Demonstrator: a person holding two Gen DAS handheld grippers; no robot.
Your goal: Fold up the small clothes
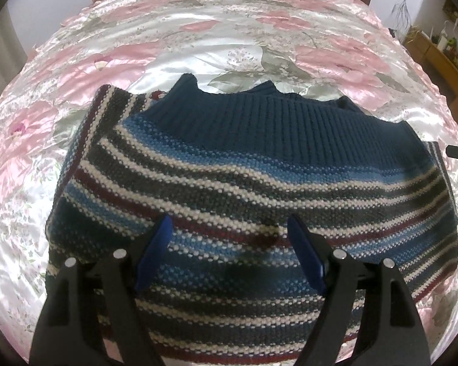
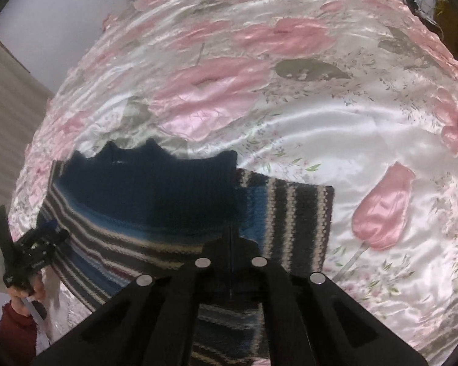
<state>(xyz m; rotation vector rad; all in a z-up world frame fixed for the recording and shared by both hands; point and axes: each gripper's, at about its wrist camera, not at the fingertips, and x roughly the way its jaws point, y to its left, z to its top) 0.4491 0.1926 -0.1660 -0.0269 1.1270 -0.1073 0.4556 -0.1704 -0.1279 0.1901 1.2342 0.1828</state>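
A striped knit sweater (image 1: 253, 189) is shown spread on a satin floral bedspread (image 1: 198, 45), directly ahead of and beneath both sets of jaws. Its long axis is judged to run crosswise to the left gripper (image 1: 229, 228), whose blue-padded jaws are parted and empty above the striped body. The right gripper (image 2: 230, 244) is seen with jaws drawn together over the sweater's right part; whether cloth is pinched cannot be told. A striped sleeve (image 2: 290, 216) is laid just right of those jaws, so the right arm is judged nearer for the next fold. The ribbed dark-blue hem (image 1: 290, 122), scalloped at its edge, lies beyond; the knit appears thick and limp.
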